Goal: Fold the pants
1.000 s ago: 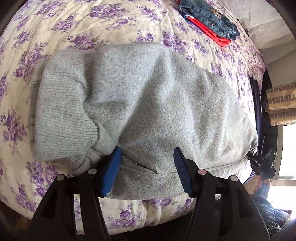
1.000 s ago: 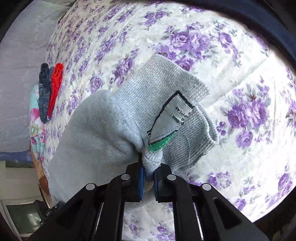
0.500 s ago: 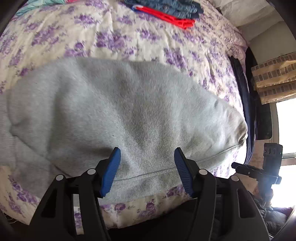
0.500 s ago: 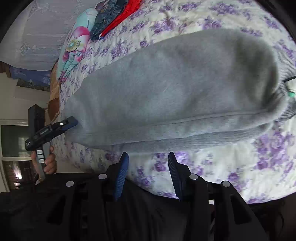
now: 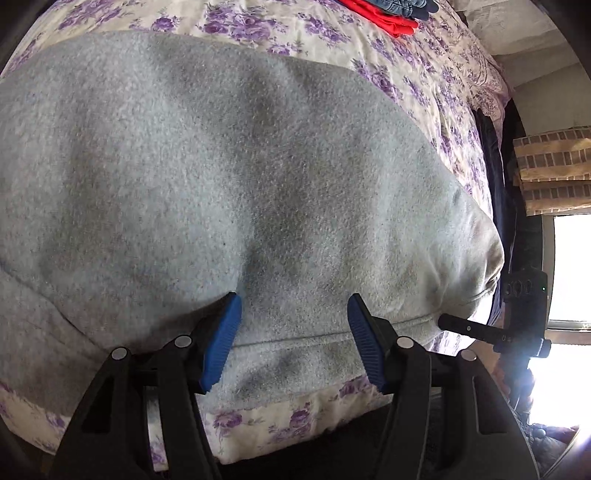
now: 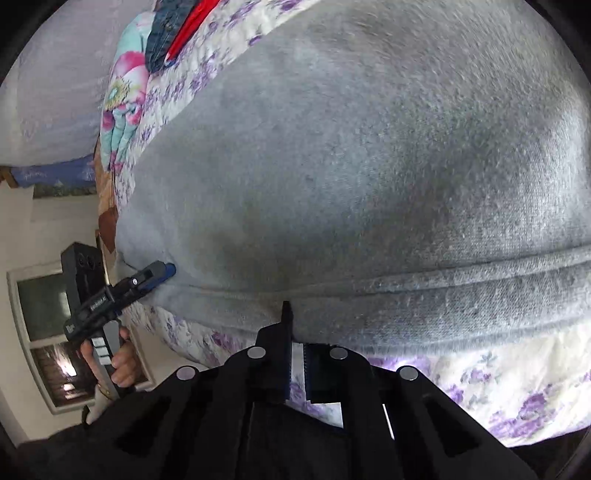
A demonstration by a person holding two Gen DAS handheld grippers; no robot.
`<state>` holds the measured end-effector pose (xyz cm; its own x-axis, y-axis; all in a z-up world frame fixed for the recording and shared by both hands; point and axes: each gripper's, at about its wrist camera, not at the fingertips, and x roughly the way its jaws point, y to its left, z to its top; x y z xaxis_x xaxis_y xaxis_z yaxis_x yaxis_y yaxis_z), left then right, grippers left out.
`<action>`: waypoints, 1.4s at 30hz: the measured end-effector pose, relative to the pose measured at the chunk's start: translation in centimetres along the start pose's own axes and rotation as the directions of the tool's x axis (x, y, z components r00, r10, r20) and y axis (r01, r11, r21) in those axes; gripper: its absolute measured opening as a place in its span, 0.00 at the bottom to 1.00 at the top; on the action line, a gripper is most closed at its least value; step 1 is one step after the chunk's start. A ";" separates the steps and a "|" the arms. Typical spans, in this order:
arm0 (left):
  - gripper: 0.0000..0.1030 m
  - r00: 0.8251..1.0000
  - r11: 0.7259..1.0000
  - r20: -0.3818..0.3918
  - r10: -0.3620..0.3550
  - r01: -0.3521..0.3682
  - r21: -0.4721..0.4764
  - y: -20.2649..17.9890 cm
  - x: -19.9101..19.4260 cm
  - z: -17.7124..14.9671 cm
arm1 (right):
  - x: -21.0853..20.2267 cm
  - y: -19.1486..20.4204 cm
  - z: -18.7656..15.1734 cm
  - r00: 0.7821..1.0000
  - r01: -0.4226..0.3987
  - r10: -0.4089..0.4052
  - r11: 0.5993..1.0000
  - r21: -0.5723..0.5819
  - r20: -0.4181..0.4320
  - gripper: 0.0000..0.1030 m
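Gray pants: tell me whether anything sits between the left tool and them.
Nothing visible does. The left tool hangs open right over the gray pants, its blue pads straddling the near hem with only fabric between them. The floral bedspread lies underneath, and the red and denim clothes lie far off.

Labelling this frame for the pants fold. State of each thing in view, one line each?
Grey fleece pants: folded, lying flat on the bed, near its front edge.
Left hand-held gripper: open, blue pads astride the pants' near seam, not pinching.
Right hand-held gripper: shut, empty, at the pants' near edge.
Folded blue jeans on red garment: stacked at the bed's far side.
Purple floral bedspread: spread under everything.
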<state>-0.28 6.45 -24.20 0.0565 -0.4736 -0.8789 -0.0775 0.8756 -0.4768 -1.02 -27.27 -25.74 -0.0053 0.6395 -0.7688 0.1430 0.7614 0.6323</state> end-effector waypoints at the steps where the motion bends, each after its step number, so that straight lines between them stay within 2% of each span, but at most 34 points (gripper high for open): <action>1: 0.56 1.000 1.000 0.000 0.005 -0.005 0.006 -0.2 -0.4 -0.5 | -0.5 0.7 -0.6 1.000 0.011 -0.012 1.000 -0.026 -0.019 0.05; 4: 0.56 1.000 1.000 0.007 0.004 -0.005 0.030 -0.7 -1.2 -2.0 | -1.0 1.0 -1.6 0.998 0.049 -0.051 0.998 -0.041 -0.048 0.05; 7: 0.57 1.000 1.000 -0.020 0.020 -0.020 0.024 -0.4 0.1 -2.3 | 2.0 -0.1 -0.9 0.985 0.146 -0.151 0.987 -0.069 -0.083 0.09; 9: 0.56 0.999 0.999 -0.038 0.033 -0.033 0.002 -0.4 0.6 -1.9 | 3.0 -0.3 -0.3 0.978 0.159 -0.166 0.985 -0.065 -0.123 0.13; 10: 0.56 0.999 1.000 -0.026 0.020 -0.019 0.018 -0.9 0.0 -1.7 | 2.6 0.3 -0.1 0.970 0.173 -0.185 0.981 -0.090 -0.159 0.24; 11: 0.56 1.000 0.999 0.000 0.010 -0.010 0.053 -1.7 -0.8 -1.7 | 2.1 1.1 -0.2 0.952 0.214 -0.238 0.967 -0.138 -0.193 0.44; 13: 0.57 0.999 0.992 0.044 0.028 -0.034 0.120 -3.3 -1.9 -1.6 | 0.3 3.2 -0.8 0.920 0.282 -0.330 0.932 -0.229 -0.212 0.46; 14: 0.57 0.998 0.988 0.051 0.045 -0.052 0.144 -3.8 -2.0 -1.5 | -0.7 4.6 -0.9 0.922 0.261 -0.322 0.928 -0.267 -0.217 0.46; 16: 0.57 0.996 0.985 0.044 0.072 -0.078 0.154 -3.7 -0.9 -1.1 | -2.8 8.0 -0.1 0.949 0.168 -0.240 0.933 -0.319 -0.203 0.46; 17: 0.57 0.998 0.989 0.022 0.065 -0.067 0.131 -3.2 0.0 -0.8 | -3.7 9.4 0.6 0.963 0.144 -0.213 0.924 -0.353 -0.167 0.46; 19: 0.57 0.999 0.997 -0.011 0.031 -0.030 0.064 -1.9 1.9 -0.8 | -4.3 13.8 2.9 0.983 0.146 -0.181 0.868 -0.475 -0.028 0.46; 20: 0.57 1.000 0.998 0.005 0.020 -0.020 0.052 -1.5 2.3 -1.0 | -4.1 16.0 4.0 0.982 0.183 -0.178 0.815 -0.550 0.063 0.46; 22: 0.58 0.999 0.999 0.031 -0.012 0.010 0.037 -1.1 2.1 -1.4 | -2.3 20.0 6.0 0.954 0.296 -0.182 0.671 -0.679 0.237 0.43; 23: 0.58 0.999 0.999 0.034 -0.029 0.028 0.025 -0.8 2.0 -1.5 | -1.1 21.3 7.3 0.940 0.338 -0.191 0.610 -0.717 0.282 0.38; 24: 0.58 0.998 0.999 0.034 -0.047 0.046 0.012 -0.5 1.9 -1.5 | 0.6 22.3 8.7 0.932 0.362 -0.211 0.565 -0.741 0.294 0.35; 25: 0.58 0.997 0.998 0.037 -0.062 0.062 0.000 -0.1 1.8 -1.5 | 2.2 22.7 9.9 0.936 0.350 -0.226 0.543 -0.763 0.269 0.31; 27: 0.58 0.996 0.997 0.042 -0.079 0.080 -0.017 0.2 1.7 -1.5 | 5.3 23.4 12.3 0.950 0.294 -0.257 0.550 -0.782 0.177 0.31; 28: 0.58 0.996 0.997 0.046 -0.080 0.081 -0.018 0.3 1.7 -1.6 | 6.6 23.5 13.1 0.956 0.253 -0.272 0.571 -0.781 0.111 0.31; 30: 0.58 0.996 0.997 0.057 -0.073 0.074 -0.011 0.2 1.6 -1.8 | 8.1 23.0 13.2 0.965 0.119 -0.256 0.616 -0.779 -0.055 0.31; 33: 0.58 0.995 0.997 0.072 -0.073 0.074 -0.011 0.2 1.6 -2.1 | 9.7 21.9 11.5 0.932 0.071 -0.327 0.586 -0.807 -0.156 0.32; 34: 0.58 0.994 0.997 0.074 -0.076 0.077 -0.015 0.3 1.7 -2.1 | 10.0 21.7 11.0 0.920 0.035 -0.335 0.587 -0.809 -0.203 0.33; 36: 0.58 0.993 0.996 0.077 -0.085 0.087 -0.021 0.5 1.6 -2.1 | 10.2 21.9 10.1 0.916 0.004 -0.333 0.569 -0.822 -0.226 0.40; 38: 0.59 0.993 0.995 0.076 -0.091 0.094 -0.024 0.8 1.5 -1.9 | 10.4 22.4 10.4 0.922 0.017 -0.331 0.548 -0.836 -0.199 0.40; 42: 0.59 0.994 0.996 0.070 -0.084 0.086 -0.026 0.6 1.5 -1.7 | 11.7 23.6 12.2 0.926 0.047 -0.339 0.544 -0.838 -0.168 0.40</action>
<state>-1.96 6.08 -25.78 0.1327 -0.5374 -0.8328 -0.0980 0.8290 -0.5505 14.37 -3.12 -20.95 -0.2202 0.3518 -0.9098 -0.7515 0.5335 0.3881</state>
